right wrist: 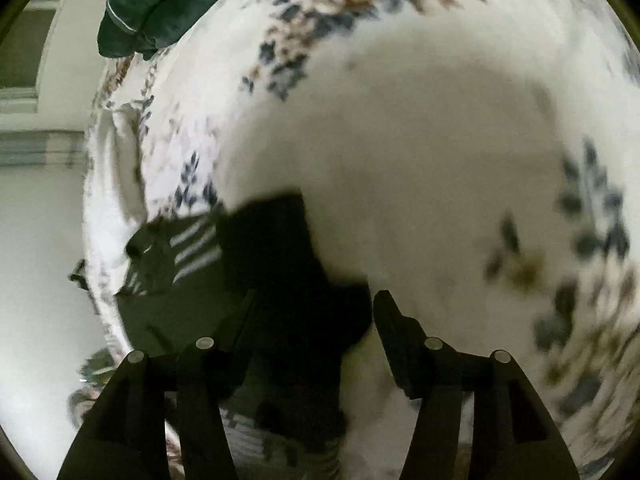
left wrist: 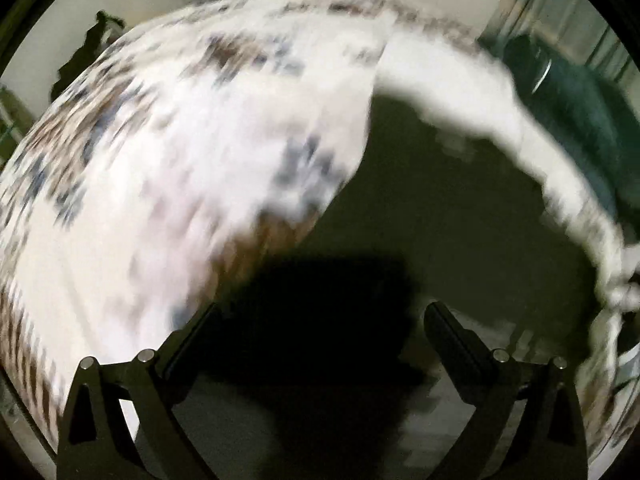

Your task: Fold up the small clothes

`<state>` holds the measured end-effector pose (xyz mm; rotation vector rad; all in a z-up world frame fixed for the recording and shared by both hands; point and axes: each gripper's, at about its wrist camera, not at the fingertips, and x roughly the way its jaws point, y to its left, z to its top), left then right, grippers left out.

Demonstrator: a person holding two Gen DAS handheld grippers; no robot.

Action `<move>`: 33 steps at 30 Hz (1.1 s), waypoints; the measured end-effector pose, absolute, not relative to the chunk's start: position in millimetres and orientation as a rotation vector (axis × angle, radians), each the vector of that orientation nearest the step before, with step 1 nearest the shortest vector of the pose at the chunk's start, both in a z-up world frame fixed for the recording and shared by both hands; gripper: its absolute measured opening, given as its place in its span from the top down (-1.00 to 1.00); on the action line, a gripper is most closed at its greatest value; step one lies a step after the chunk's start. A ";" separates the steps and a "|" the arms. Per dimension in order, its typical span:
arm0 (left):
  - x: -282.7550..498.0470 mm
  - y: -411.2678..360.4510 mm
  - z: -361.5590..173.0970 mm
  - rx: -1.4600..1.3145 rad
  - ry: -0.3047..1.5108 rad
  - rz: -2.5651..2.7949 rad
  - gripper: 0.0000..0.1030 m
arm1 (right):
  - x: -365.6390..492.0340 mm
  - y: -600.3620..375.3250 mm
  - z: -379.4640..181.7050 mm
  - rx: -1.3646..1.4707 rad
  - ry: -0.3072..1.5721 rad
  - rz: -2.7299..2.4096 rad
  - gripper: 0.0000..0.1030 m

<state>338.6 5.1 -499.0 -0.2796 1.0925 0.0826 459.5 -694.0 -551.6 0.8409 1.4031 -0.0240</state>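
In the right wrist view a dark garment [right wrist: 288, 248] with white stripes on one part [right wrist: 196, 248] lies on a white floral cloth [right wrist: 400, 140]. My right gripper [right wrist: 314, 304] hangs over it with the jaws partly apart. The black cloth lies between the fingers, and the pads do not visibly press on it. The left wrist view is badly blurred. There, a broad dark garment [left wrist: 440, 208] covers the floral cloth [left wrist: 160, 160]. My left gripper [left wrist: 320, 312] stands wide open over its near black edge and grips nothing.
A dark green bundle of fabric [right wrist: 140, 4] lies at the far edge of the floral cloth, and it also shows in the left wrist view as a green bundle [left wrist: 580, 112]. Beyond the cloth's edge is pale floor [right wrist: 36, 220]. A dark shape [left wrist: 88, 56] stands by the wall.
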 end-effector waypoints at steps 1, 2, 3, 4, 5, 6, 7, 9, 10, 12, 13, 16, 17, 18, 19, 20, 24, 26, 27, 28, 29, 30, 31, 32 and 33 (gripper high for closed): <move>352.5 8.1 -497.9 -0.281 1.086 0.067 -1.00 | 449.1 -697.1 -551.1 0.874 1.399 -0.005 -0.14; 380.1 6.2 -501.0 -0.269 1.086 0.042 -1.00 | 439.8 -695.6 -554.3 0.905 1.393 0.006 -0.14; 393.6 2.7 -505.0 -0.252 1.086 0.037 -0.98 | 435.7 -692.4 -558.7 0.915 1.388 0.003 -0.14; 414.6 0.0 -512.9 -0.232 1.096 0.027 -0.95 | 430.0 -691.5 -562.3 0.928 1.382 -0.003 -0.14; 431.8 -1.5 -522.5 -0.234 1.125 -0.001 -0.89 | 423.4 -690.1 -565.9 0.953 1.374 -0.013 -0.14; 446.4 -1.2 -531.5 -0.234 1.158 -0.021 -0.62 | 419.5 -688.1 -569.4 0.976 1.367 -0.018 -0.14; 460.9 -7.8 -544.2 -0.215 1.201 -0.040 -0.30 | 415.3 -686.7 -572.1 1.001 1.358 -0.021 -0.14; 473.3 -17.6 -561.7 -0.188 1.265 -0.079 0.72 | 411.2 -682.2 -575.2 1.020 1.347 -0.025 -0.14; 472.2 -21.0 -561.5 -0.158 1.244 -0.072 0.78 | 409.5 -680.9 -574.6 1.025 1.337 -0.030 -0.14; 466.2 -17.2 -553.9 -0.163 1.199 -0.078 0.88 | 407.6 -680.2 -571.1 1.029 1.324 -0.035 -0.14; 462.4 -10.0 -548.7 -0.190 1.173 -0.081 0.88 | 407.6 -680.7 -568.1 1.029 1.315 -0.036 -0.14; 455.1 10.9 -542.7 -0.242 1.138 -0.062 0.89 | 410.8 -684.7 -559.8 1.022 1.297 -0.043 -0.14; 454.9 14.8 -542.5 -0.254 1.136 -0.056 0.89 | 413.0 -685.2 -557.8 1.017 1.294 -0.046 -0.14; 455.2 18.3 -544.2 -0.270 1.141 -0.053 0.89 | 414.4 -685.8 -556.3 1.010 1.299 -0.046 -0.14; 455.0 20.3 -547.1 -0.271 1.144 -0.054 0.89 | 418.1 -683.1 -556.1 0.999 1.306 -0.048 -0.14; 456.9 17.0 -547.3 -0.264 1.145 -0.054 0.89 | 422.4 -679.4 -556.7 0.990 1.315 -0.043 -0.14; 461.3 12.0 -549.3 -0.242 1.155 -0.051 0.87 | 444.0 -654.9 -550.1 0.886 1.318 -0.003 -0.14; 466.8 8.4 -548.6 -0.233 1.174 -0.041 0.79 | 457.9 -635.2 -542.2 0.773 1.321 0.021 -0.14; 467.3 7.8 -549.3 -0.228 1.185 -0.028 0.76 | 467.5 -622.3 -539.4 0.701 1.324 0.040 -0.14; 467.0 7.9 -549.0 -0.227 1.195 -0.016 0.75 | 474.7 -611.5 -538.5 0.627 1.331 0.046 -0.14; 466.2 6.3 -546.3 -0.214 1.201 0.003 0.66 | 485.1 -596.6 -539.8 0.491 1.356 0.044 -0.13; 464.3 3.2 -542.2 -0.173 1.202 0.042 0.30 | 489.6 -587.1 -543.5 0.399 1.380 0.039 -0.13; 462.0 1.6 -539.6 -0.138 1.204 0.080 0.03 | 490.6 -576.9 -550.9 0.286 1.427 0.026 -0.08; 457.1 -0.3 -534.5 -0.101 1.201 0.119 -0.40 | 485.7 -570.3 -557.8 0.193 1.469 0.018 -0.02; 452.4 -0.8 -530.3 -0.089 1.186 0.131 -0.44 | 477.0 -567.9 -561.8 0.133 1.495 0.016 -0.02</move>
